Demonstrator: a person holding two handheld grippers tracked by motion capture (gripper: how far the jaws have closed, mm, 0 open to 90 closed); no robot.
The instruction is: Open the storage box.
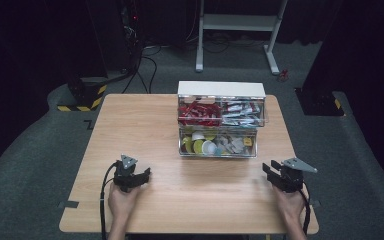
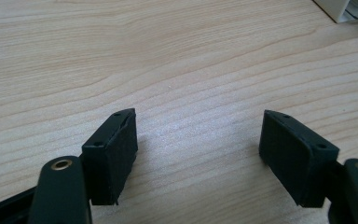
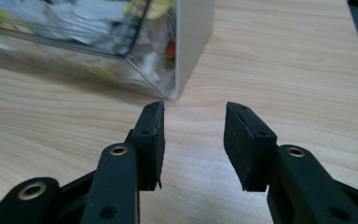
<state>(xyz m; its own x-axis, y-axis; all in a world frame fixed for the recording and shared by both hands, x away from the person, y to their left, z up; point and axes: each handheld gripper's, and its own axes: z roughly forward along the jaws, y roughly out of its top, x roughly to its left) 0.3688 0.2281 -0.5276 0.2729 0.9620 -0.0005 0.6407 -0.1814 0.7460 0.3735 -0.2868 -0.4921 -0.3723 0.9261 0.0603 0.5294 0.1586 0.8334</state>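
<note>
two grippers sit low over the table (image 1: 145, 125), one in each hand: the left gripper (image 2: 198, 154) spread wide over bare wood, the right gripper (image 3: 193, 142) parted more narrowly, pinching nothing. one clear organizer (image 1: 220, 120) with two tiers stands mid-table beyond them, nearer the right.

A clear plastic organizer (image 1: 221, 120) with a white top stands upright at the far middle of the wooden table (image 1: 130, 130). Its upper tier holds red packets on the left and pale sachets on the right; the lower drawer holds small round cups.
</note>
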